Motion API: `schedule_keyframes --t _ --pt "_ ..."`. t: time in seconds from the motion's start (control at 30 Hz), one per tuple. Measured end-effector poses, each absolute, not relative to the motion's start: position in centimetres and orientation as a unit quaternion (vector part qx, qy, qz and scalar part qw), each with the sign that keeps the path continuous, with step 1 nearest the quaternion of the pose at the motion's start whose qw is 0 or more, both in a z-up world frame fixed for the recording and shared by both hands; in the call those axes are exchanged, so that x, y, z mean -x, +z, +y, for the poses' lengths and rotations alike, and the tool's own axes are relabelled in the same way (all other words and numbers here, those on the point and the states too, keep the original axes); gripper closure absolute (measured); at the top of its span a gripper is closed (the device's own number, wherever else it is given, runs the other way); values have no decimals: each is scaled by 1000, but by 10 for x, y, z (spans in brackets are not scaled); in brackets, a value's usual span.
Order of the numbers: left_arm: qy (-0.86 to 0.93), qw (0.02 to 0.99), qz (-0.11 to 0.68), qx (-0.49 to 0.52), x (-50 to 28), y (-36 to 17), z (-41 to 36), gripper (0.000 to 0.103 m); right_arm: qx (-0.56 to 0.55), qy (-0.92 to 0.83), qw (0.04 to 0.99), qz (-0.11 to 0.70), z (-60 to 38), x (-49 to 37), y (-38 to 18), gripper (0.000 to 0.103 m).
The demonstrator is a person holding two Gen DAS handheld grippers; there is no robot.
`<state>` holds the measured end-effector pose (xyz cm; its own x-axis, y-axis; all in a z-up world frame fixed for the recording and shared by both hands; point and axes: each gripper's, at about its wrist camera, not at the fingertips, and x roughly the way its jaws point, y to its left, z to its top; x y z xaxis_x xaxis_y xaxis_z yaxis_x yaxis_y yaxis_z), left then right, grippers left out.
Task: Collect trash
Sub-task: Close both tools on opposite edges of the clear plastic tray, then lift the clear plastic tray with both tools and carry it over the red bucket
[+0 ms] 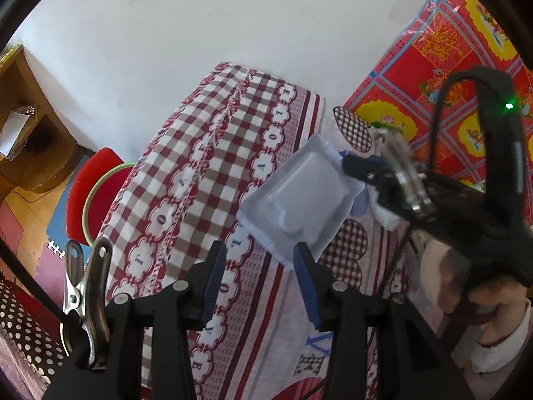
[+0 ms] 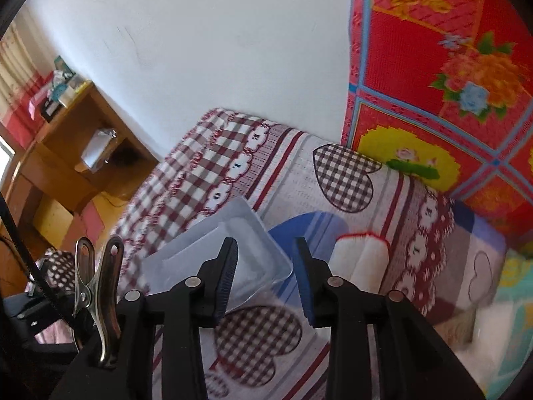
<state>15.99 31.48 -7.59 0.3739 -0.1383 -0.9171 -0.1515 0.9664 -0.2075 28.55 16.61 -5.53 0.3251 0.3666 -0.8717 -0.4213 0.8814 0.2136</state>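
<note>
A clear plastic blister tray [image 1: 299, 196] hangs tilted over the checked bedsheet [image 1: 200, 153]. In the left wrist view my right gripper [image 1: 349, 168] comes in from the right and pinches the tray's far corner. From the right wrist view the tray [image 2: 200, 260] fills the lower middle, its corner wedged between the pads of my right gripper [image 2: 265, 245]. My left gripper [image 1: 259, 248] stands open below the tray. Its right fingertip [image 1: 301, 253] is at the tray's lower edge and nothing is pressed between its pads.
A wooden shelf unit [image 2: 66, 153] stands at the left by the white wall, with a red stool [image 1: 90, 193] beside the bed. A red flowered cloth [image 2: 433, 66] rises at the right. A white cushion-like thing [image 2: 359, 256] lies on the sheet. A person's hand [image 1: 493, 310] holds the right gripper.
</note>
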Motion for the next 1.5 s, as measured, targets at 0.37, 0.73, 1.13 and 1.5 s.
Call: schedule_keyframes --t 0.37,0.73,1.13,1.5 --pt "9 813 566 139 -169 -92 309 54 -3 271 785 557 169 -305 -76 58" --pt "13 811 568 138 -175 -101 309 54 12 260 788 558 167 -314 -83 55" --pt "22 812 565 143 -176 -106 316 51 6 280 768 576 174 -304 -85 53" --pt "30 809 565 161 -155 -106 342 50 -17 299 749 592 183 -280 -90 53"
